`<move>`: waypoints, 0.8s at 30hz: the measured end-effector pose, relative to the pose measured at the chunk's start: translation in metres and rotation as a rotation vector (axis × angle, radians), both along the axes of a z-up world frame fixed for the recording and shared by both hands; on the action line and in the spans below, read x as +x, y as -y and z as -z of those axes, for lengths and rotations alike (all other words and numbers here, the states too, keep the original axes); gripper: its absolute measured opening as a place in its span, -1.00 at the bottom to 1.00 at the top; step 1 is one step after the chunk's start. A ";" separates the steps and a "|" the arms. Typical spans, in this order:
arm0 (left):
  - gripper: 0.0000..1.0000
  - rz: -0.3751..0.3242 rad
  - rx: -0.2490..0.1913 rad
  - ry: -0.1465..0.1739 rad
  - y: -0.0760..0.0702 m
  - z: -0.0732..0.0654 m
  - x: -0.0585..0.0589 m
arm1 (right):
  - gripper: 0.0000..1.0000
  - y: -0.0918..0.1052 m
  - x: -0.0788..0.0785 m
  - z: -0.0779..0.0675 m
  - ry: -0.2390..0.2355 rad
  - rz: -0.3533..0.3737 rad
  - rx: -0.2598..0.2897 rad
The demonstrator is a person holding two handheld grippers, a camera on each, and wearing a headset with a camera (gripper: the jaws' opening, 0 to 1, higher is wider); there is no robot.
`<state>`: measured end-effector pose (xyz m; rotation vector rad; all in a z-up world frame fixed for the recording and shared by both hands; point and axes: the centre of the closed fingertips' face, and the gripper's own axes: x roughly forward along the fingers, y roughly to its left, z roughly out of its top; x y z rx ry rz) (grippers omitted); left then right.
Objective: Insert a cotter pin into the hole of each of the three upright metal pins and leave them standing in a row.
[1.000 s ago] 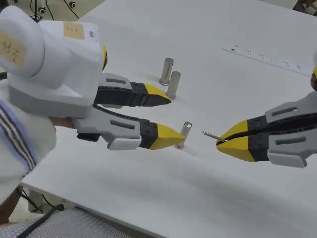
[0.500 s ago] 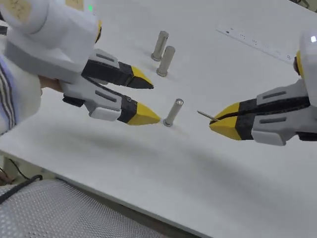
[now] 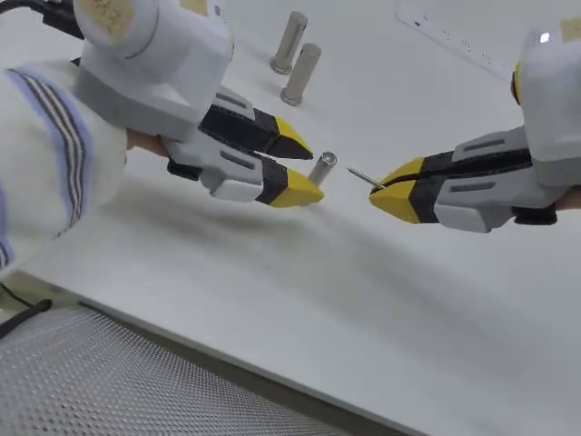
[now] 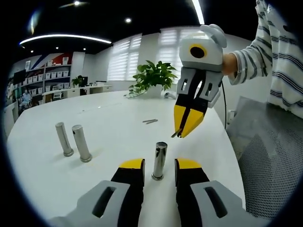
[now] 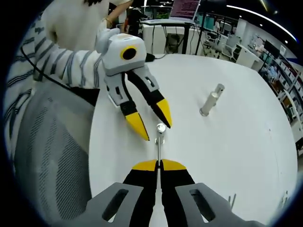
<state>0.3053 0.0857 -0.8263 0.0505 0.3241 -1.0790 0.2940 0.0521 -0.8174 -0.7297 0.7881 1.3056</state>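
– White table (image 3: 363,300), and the nearest metal pin (image 3: 324,166) stands upright between the left hand-held gripper (image 3: 314,174)'s open jaws, likely so it can be steadied.
– Right hand-held gripper (image 3: 381,193) is clamped on the cotter pin (image 3: 361,178), tip aimed just beside it. The hole is hard to make out.

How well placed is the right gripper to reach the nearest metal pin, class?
Probably yes: the right gripper's cotter pin faces the metal pin across bare table; the left gripper's open fingers flank it.

On my white table (image 3: 272,300) stand three pins: far pin (image 3: 290,43) just beside middle pin (image 3: 301,74), near pin (image 3: 323,166) apart. A power strip (image 3: 445,38) and loose cotter pins (image 4: 150,121) lie farther off.
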 end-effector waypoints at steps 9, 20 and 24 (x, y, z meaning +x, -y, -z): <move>-0.74 0.033 -0.021 0.001 0.003 -0.002 0.002 | -0.94 -0.003 0.003 0.006 -0.007 0.003 -0.008; -0.85 0.046 -0.013 -0.001 0.001 0.002 0.002 | -0.94 -0.009 0.004 0.008 -0.004 0.004 0.001; -0.85 0.047 -0.011 -0.002 0.001 0.000 -0.001 | -0.94 -0.011 0.004 0.007 0.000 0.003 0.008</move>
